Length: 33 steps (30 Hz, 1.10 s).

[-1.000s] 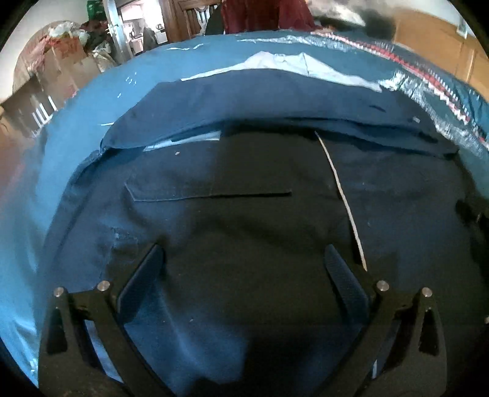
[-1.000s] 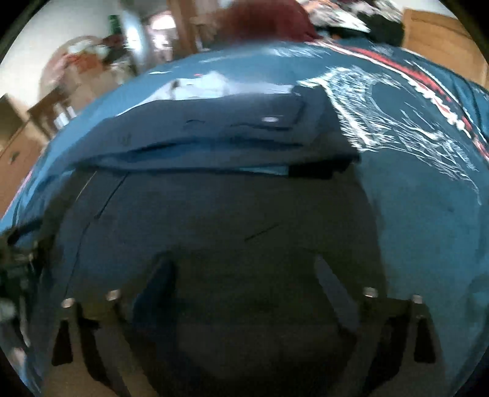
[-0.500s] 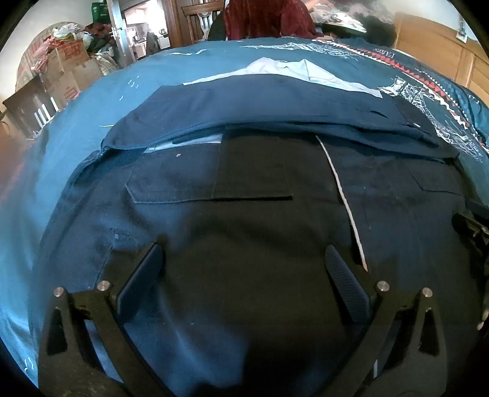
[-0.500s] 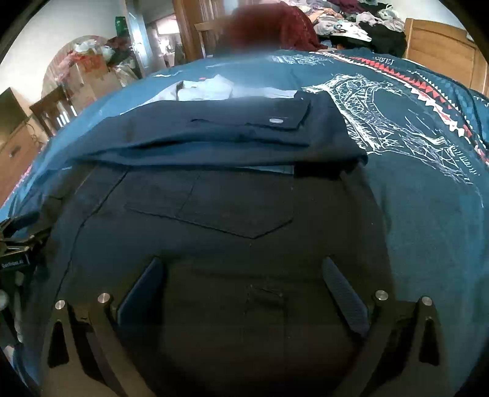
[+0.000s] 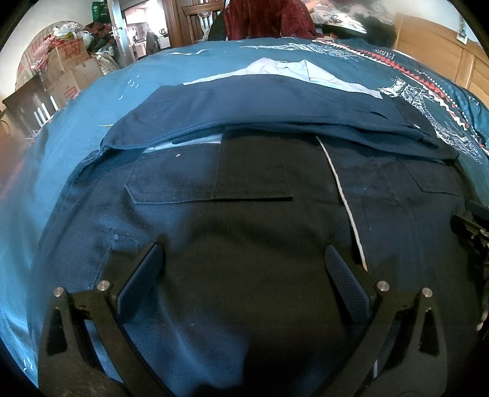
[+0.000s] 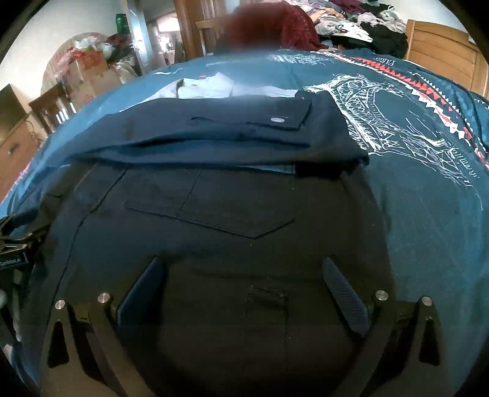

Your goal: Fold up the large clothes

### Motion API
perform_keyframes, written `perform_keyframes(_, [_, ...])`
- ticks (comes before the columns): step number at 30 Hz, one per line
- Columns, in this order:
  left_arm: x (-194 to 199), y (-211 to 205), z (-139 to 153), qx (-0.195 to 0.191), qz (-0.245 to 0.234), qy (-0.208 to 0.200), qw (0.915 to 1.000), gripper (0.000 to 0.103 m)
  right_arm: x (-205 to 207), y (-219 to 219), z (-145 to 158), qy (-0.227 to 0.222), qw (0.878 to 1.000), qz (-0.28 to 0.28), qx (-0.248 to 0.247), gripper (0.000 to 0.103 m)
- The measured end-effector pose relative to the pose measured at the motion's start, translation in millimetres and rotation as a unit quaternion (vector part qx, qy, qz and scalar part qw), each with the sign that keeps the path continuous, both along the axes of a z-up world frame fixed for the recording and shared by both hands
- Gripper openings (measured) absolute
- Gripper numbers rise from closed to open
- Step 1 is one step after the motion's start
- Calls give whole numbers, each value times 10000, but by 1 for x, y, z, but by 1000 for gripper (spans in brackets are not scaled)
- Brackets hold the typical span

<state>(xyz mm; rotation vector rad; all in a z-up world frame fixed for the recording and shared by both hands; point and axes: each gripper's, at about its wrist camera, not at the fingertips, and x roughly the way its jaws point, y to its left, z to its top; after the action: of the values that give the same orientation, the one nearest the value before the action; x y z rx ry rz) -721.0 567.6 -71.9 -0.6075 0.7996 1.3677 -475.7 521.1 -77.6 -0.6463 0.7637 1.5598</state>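
In the left wrist view, the left gripper [image 5: 243,259] hung with its two black fingers spread wide apart, nothing between them, just above the dark navy cotton trousers [image 5: 250,293] that lay flat on the teal printed bedspread [image 5: 101,100]. The trousers' near edge was cut off below the fingers, so how far they reached back could not be told. Ahead of the gripper sat a flapped back pocket [image 5: 174,186], and a thin white cord [image 5: 342,189] ran up ahead of the right finger. Farther ahead, a folded navy blue shirt [image 5: 259,107] overlapped the trousers' far edge, and a pale blue garment [image 5: 305,71] showed only in part behind it. At the right edge, a piece of the right gripper [image 5: 472,223] was barely visible and hard to make out. Cardboard boxes [image 5: 73,64] stood far to the left; their contents were unclear.

In the right wrist view, the right gripper [image 6: 243,271] likewise had its fingers wide apart and empty over the same trousers, with a belt loop [image 6: 267,297] between them and a pointed pocket flap [image 6: 214,207] just ahead. The folded shirt lay beyond, a white button [image 6: 277,119] on its cuff. A blurred dark red cloth [image 6: 269,24] rose behind the bed.
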Motion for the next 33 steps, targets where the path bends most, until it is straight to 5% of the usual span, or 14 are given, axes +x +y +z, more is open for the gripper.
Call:
perform_keyframes(6, [1, 6, 1, -142, -25, 2, 9999, 103, -3, 6, 2, -97, 9998, 68, -181, 103])
perform_keyframes(10, [-12, 6, 14, -426, -161, -462, 9979, 103, -1, 8, 14, -20, 9982, 263, -536, 102])
perform_keyframes(12, [-30, -3, 32, -490, -119, -780, 9957, 102, 8, -1, 31, 221, 9964, 466, -669, 90])
perform_keyframes(15, [-78, -34, 68, -154, 88, -1125, 9935, 102, 40, -34, 65, 862, 9916, 645, -721, 90])
perform_keyframes(18, [-153, -71, 89, 100, 641, -1819, 9812, 102, 84, -79, 79, 1449, 9825, 642, -980, 90])
perform_keyframes(22, [-240, -127, 75, -26, 1219, -2757, 9535, 102, 121, -129, 57, 1538, 9733, 438, -1648, 85])
perform_keyframes(25, [-253, -151, 48, -535, 1137, -3045, 9442, 102, 129, -151, 34, 1720, 9629, 372, -2044, 83])
perform_keyframes(30, [-239, -168, 29, -988, 854, -3181, 9390, 101, 113, -160, 18, 2162, 9509, 521, -2150, 77])
perform_keyframes(33, [-232, -168, 32, -1026, 626, -3141, 9417, 101, 89, -162, 4, 1707, 9541, 729, -2351, 77])
